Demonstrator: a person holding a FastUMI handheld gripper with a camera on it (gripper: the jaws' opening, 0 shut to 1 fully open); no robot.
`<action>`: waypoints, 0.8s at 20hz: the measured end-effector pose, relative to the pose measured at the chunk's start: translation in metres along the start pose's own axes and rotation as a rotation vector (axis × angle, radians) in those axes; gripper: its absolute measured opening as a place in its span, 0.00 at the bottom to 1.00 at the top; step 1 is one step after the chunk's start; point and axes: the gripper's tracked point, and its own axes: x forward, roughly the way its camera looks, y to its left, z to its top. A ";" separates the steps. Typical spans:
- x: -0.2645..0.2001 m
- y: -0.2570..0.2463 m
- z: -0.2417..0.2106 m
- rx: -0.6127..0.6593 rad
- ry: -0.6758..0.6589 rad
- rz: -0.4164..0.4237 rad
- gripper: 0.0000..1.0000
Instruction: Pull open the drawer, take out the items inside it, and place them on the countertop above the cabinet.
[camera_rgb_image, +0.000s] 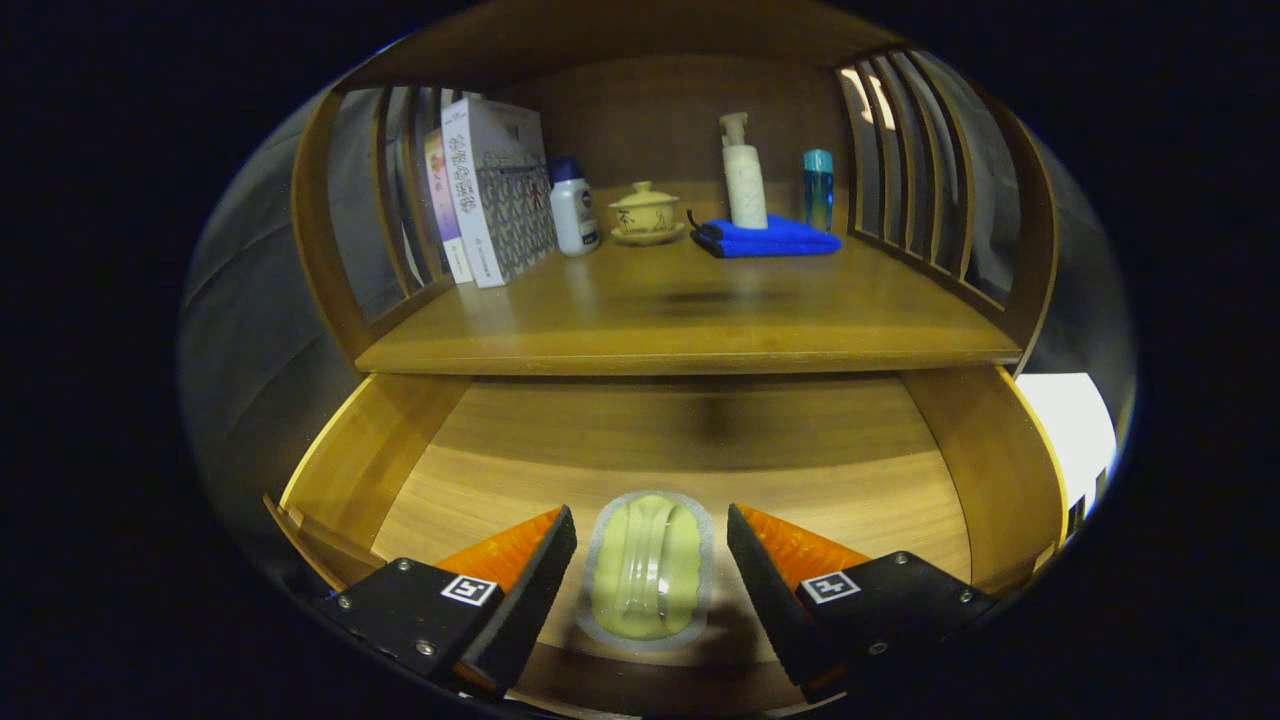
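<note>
So the drawer (690, 450) is already pulled right out, which looks like step one done. Sitting on its wooden floor near the front edge is the one item I can see in there: a pale green sealed packet (648, 568) with a clear rim (some kind of blister pack or gel pouch, can't tell which). The rest of the drawer floor looks bare as far as I can see, though the near corners are hidden behind the tool.

The tool (651, 572) is spread wide open, one finger either side of the packet with clear gaps on both sides, so nothing is gripped yet. It looks lined up for the pick; it's flat, so it might be fiddly to lift.

Up on the counter (690, 320) above the drawer there's already stuff parked at the far end: some boxes (490, 195) at the far left, a white bottle (573, 210), a little lidded cup (645, 213), a blue folded cloth (770, 240) with a pump bottle (743, 180) on it, and a small blue bottle (818, 188) at the right. The near half of the counter is open wood, so plenty of room.

My read: drawer open, grab and the move to the counter left to do.
</note>
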 end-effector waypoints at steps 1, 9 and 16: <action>0.003 -0.001 -0.005 0.012 0.036 0.002 0.94; 0.010 0.000 -0.011 0.006 0.092 0.038 0.70; 0.013 0.001 -0.007 -0.050 -0.003 0.014 0.20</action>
